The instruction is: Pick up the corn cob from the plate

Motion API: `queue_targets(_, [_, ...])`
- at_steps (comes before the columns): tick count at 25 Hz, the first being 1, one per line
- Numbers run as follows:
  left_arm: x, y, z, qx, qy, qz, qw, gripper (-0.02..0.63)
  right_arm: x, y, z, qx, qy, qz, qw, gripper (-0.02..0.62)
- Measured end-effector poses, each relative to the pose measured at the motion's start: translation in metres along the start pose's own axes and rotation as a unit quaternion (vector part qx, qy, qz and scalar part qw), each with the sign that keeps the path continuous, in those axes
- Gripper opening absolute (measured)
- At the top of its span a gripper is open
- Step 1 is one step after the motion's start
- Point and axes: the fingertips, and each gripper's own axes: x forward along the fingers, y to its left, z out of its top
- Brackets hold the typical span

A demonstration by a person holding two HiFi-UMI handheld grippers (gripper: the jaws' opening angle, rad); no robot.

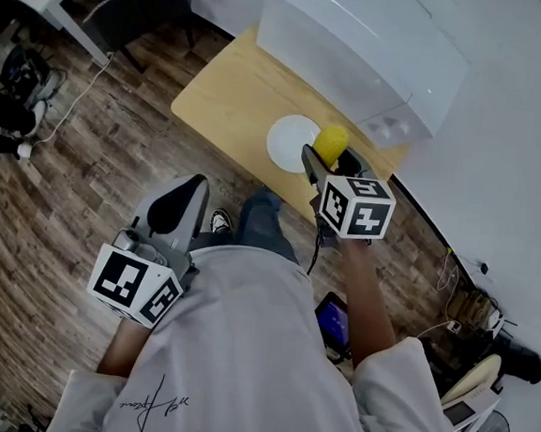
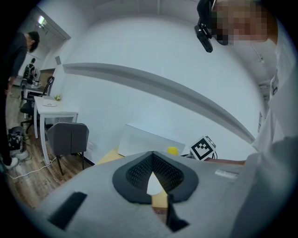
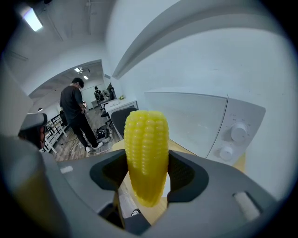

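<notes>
Corn cob [image 3: 145, 144]: bright yellow, with tidy lengthwise rows of plump kernels and a glossy, smooth surface. It is blunt and rounded at the upper end and narrows to a paler, smoother tip at the lower end.
Cob's place: it stands upright between the jaws of the right gripper [image 3: 145, 179], with the upper half above the jaws and the tip hanging just below them. In the head view the cob [image 1: 331, 142] shows against the right rim of the plate [image 1: 291, 144].
Right gripper: the jaws are closed onto the cob, one dark ribbed pad pressing each side about midway along it. Its marker cube [image 1: 356, 206] faces up toward the head camera.
Left gripper [image 2: 153, 179]: the jaw tips are together with nothing between them. Only a narrow wedge of gap shows behind the tips. It is held low by the person's left side, well apart from the table [image 1: 229, 99], with its marker cube [image 1: 137, 285] near the shirt.
Plate: white, round and bare, lying near the table's front edge.
Table: light wood, small, standing on a dark plank floor [image 1: 88, 147].
White appliance [image 1: 360, 49]: box-shaped, at the back of the table against the wall. Two round knobs [image 3: 238, 131] show on its front panel.
Background: a grey chair [image 2: 69, 137] stands beside a white desk, and a person [image 3: 74, 111] in dark clothes stands farther off in the room.
</notes>
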Motion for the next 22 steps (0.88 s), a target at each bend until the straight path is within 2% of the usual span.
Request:
queue_targets(12, [-0.001,0.003,-0.002,-0.013,-0.001,0.000,0.9999,-0.008,-0.035,0.010,0.018,0.003,-0.055,-0.004,0.998,0.264])
queue_targets(22, [-0.009,0.016,0.000,-0.014,-0.003,0.014,0.9998,-0.008,-0.064,0.026,0.034,0.012,-0.091,-0.002,0.996,0.264])
